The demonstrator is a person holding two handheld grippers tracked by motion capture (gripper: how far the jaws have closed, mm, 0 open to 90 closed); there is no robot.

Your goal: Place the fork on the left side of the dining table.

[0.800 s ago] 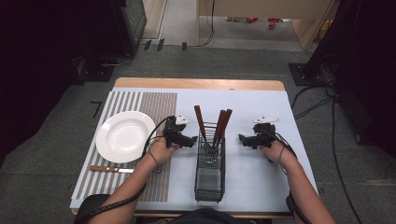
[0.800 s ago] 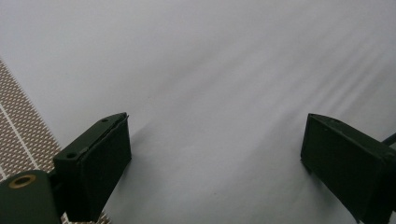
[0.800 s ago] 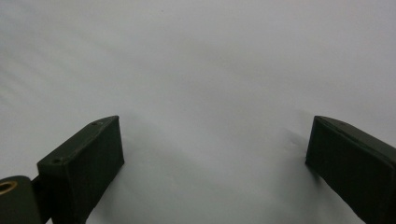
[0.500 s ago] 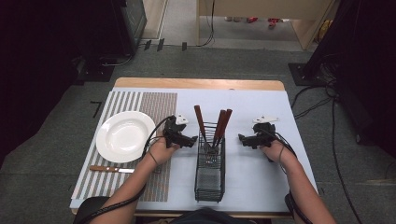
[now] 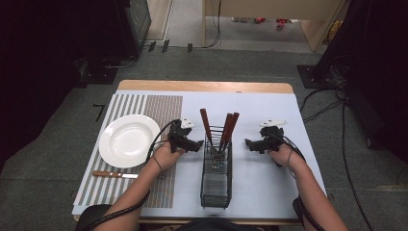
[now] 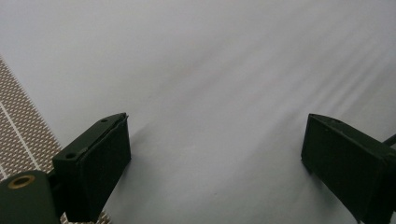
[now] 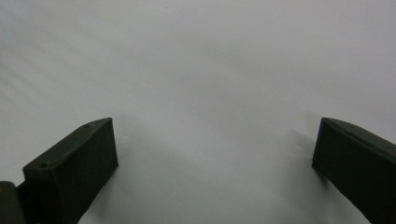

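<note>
Left gripper was spread wide, jaws far apart over the bare white table cover, gripping nothing. It sat just left of the wire basket, jaws pointed toward it, apart from the mesh as far as the high view showed. Right gripper was likewise wide open and empty, jaws facing the basket from its right side, with smooth white cover between them in the right gripper view.

Basket: black wire, tall, narrow, rectangular, standing upright at the middle of the table. Three reddish-brown wooden handles stuck up from its far end, leaning; metal tines or blades below, too small to tell apart.

Striped woven placemat lay at the left, carrying a round white glossy plate. A wooden-handled knife lay flat on the mat, near the plate's closer edge.
</note>
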